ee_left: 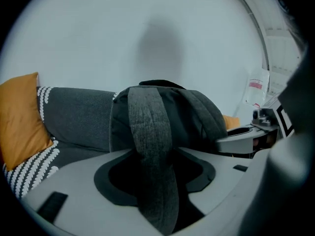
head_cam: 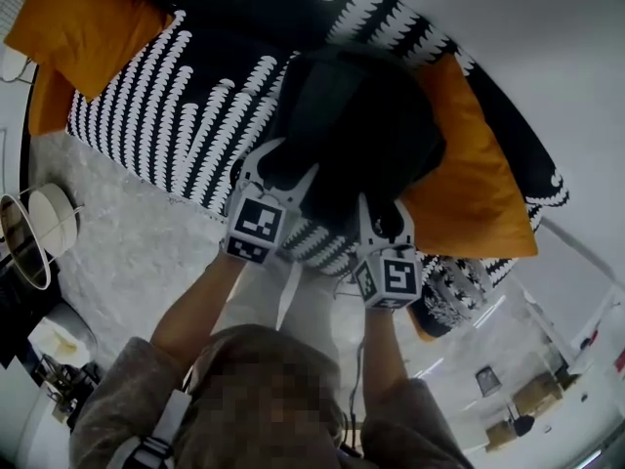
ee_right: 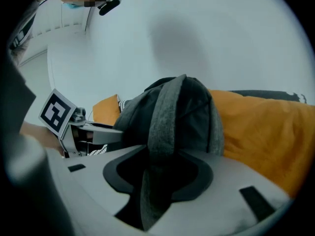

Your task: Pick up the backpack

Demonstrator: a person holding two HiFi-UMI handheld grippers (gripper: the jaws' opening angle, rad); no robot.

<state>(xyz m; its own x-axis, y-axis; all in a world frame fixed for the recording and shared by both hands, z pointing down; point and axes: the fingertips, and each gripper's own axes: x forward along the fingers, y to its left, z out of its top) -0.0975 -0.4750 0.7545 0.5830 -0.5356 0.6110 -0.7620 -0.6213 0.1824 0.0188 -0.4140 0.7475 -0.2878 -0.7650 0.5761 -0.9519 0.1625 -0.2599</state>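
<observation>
A dark grey backpack (head_cam: 361,125) stands on the black-and-white patterned sofa (head_cam: 186,106), its back facing me. My left gripper (head_cam: 283,169) reaches into its lower left side and my right gripper (head_cam: 384,221) into its lower right side. In the left gripper view a grey shoulder strap (ee_left: 150,132) runs down between the jaws of the left gripper (ee_left: 155,191), which are shut on it. In the right gripper view the other strap (ee_right: 165,127) is pinched the same way in the right gripper (ee_right: 152,191).
An orange cushion (head_cam: 469,184) lies right beside the backpack, and another orange cushion (head_cam: 83,22) sits at the sofa's far left. A pale rug (head_cam: 137,252) spreads in front, with a round white lamp (head_cam: 49,218) at its left edge.
</observation>
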